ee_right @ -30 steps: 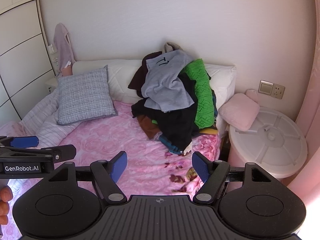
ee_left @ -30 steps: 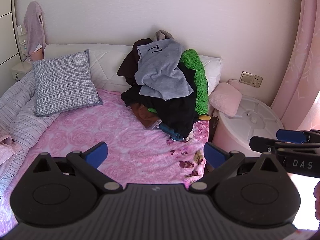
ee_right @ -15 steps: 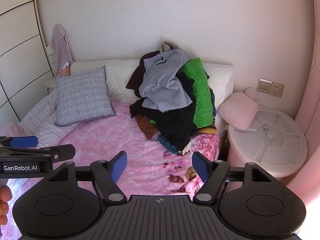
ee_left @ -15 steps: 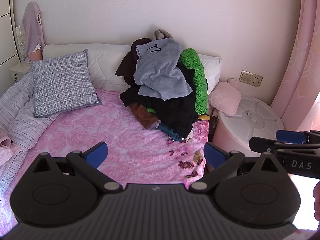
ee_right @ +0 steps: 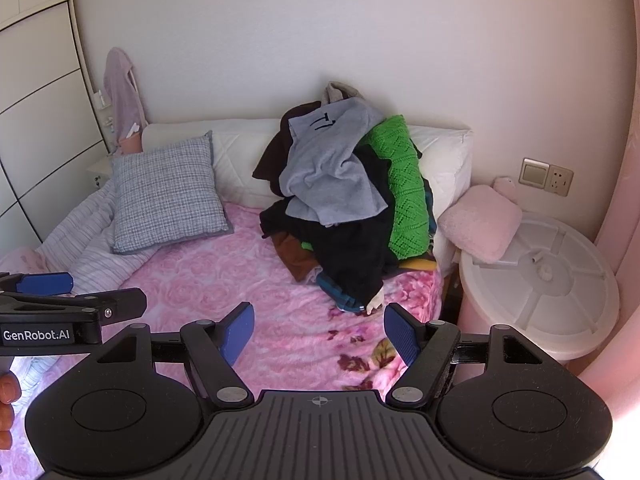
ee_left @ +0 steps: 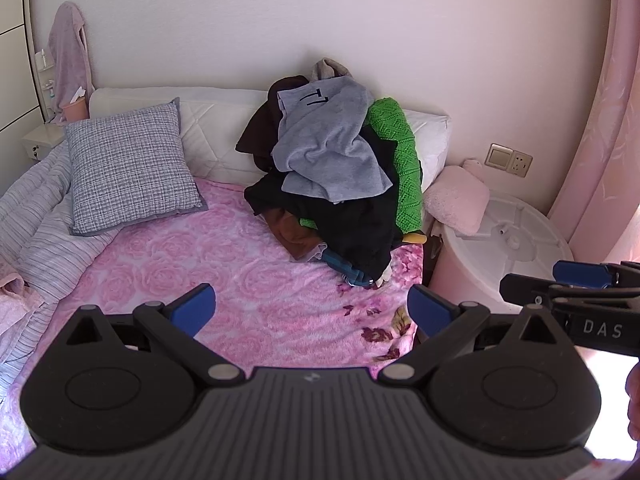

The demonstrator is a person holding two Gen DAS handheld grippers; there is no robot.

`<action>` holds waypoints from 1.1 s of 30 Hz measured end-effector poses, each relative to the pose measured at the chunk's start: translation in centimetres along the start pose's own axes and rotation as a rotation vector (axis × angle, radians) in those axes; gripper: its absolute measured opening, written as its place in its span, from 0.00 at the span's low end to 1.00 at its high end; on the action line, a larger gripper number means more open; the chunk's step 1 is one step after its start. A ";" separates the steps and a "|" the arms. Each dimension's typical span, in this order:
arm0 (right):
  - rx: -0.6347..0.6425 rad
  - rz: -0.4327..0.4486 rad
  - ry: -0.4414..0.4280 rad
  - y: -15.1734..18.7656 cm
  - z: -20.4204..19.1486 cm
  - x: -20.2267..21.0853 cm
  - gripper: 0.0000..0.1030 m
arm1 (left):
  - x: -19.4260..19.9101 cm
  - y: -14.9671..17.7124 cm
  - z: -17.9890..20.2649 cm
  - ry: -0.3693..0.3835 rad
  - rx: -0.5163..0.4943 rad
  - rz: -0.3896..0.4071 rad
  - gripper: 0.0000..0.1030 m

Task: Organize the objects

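Note:
A heap of clothes (ee_left: 340, 184) lies on the pink rose bedspread (ee_left: 240, 264) against the headboard, with a grey sweatshirt (ee_left: 332, 148) on top, a green knit (ee_left: 400, 156) on its right and black garments below. It also shows in the right wrist view (ee_right: 344, 200). My left gripper (ee_left: 312, 312) is open and empty, well short of the heap. My right gripper (ee_right: 318, 332) is open and empty too, over the bed's near end. Each gripper shows at the edge of the other's view.
A grey checked pillow (ee_left: 128, 168) leans at the left. A striped quilt (ee_left: 36, 232) lies along the left side. A white round bin (ee_right: 540, 284) with a pink cushion (ee_right: 480, 220) stands right of the bed. Pink curtain (ee_left: 600, 120) at far right.
Both views have shifted slightly, with the clothes heap sitting a little lower and nearer. Both grippers stay open and empty.

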State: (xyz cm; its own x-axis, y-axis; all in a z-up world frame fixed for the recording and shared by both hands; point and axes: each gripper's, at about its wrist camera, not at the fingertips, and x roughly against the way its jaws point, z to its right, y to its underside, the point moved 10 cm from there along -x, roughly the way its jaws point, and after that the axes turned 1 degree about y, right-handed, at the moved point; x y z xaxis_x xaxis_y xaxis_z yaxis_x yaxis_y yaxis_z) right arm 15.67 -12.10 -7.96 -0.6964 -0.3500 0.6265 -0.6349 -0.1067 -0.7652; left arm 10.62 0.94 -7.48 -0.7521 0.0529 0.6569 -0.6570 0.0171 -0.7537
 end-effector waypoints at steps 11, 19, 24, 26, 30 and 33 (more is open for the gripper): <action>0.008 -0.002 0.003 -1.3 0.6 -1.1 0.67 | -1.2 -1.0 0.3 0.003 0.006 -0.002 0.98; 0.015 -0.017 0.009 -2.0 1.2 -3.1 0.67 | -3.6 -1.8 -0.4 -0.006 0.024 -0.026 0.98; 0.017 -0.040 -0.012 -3.0 2.0 -5.8 0.67 | -6.6 -2.6 -1.4 -0.020 0.047 -0.059 0.98; 0.026 -0.046 -0.026 -3.6 2.2 -7.2 0.67 | -8.2 -3.1 -1.9 -0.027 0.060 -0.075 0.98; 0.056 -0.076 -0.047 -5.0 2.9 -10.8 0.67 | -11.8 -4.8 -2.8 -0.047 0.083 -0.091 0.98; 0.063 -0.095 -0.048 -6.5 3.8 -14.2 0.66 | -14.9 -6.2 -3.5 -0.065 0.106 -0.110 0.98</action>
State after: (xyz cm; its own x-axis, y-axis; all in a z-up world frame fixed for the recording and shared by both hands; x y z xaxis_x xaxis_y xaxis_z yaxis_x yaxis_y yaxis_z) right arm 30.94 -10.02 -12.45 -0.6162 -0.3797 0.6900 -0.6738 -0.1994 -0.7115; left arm 26.07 3.59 -12.66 -0.6746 -0.0080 0.7381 -0.7350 -0.0859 -0.6726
